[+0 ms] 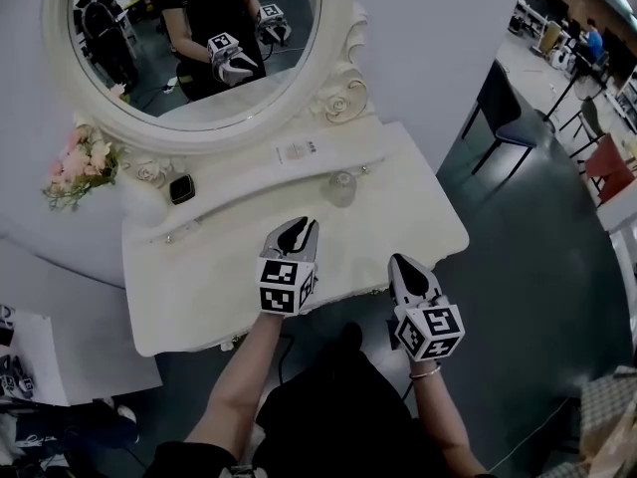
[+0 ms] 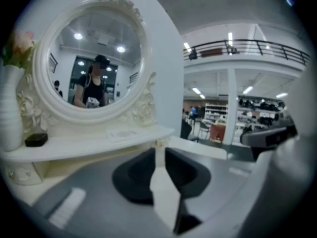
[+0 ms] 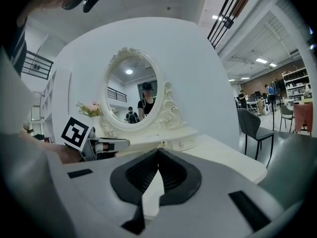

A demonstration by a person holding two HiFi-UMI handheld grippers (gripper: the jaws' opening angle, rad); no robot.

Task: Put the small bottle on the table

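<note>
Ahead of the left gripper, on the shelf, small bottle stands upright, apart; left nearer, jaws closing on nothing; right gripper closed, empty.

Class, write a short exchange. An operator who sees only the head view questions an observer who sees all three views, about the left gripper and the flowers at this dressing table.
Operator: I see the bottle beyond the left gripper. Is anything between its jaws?
Observer: No. The left gripper view shows the jaws closing, with a thin slit between them and nothing in it.
Operator: What do the flowers stand in? From above I see only blooms.
Observer: A white ribbed vase, seen in the left gripper view.
</note>
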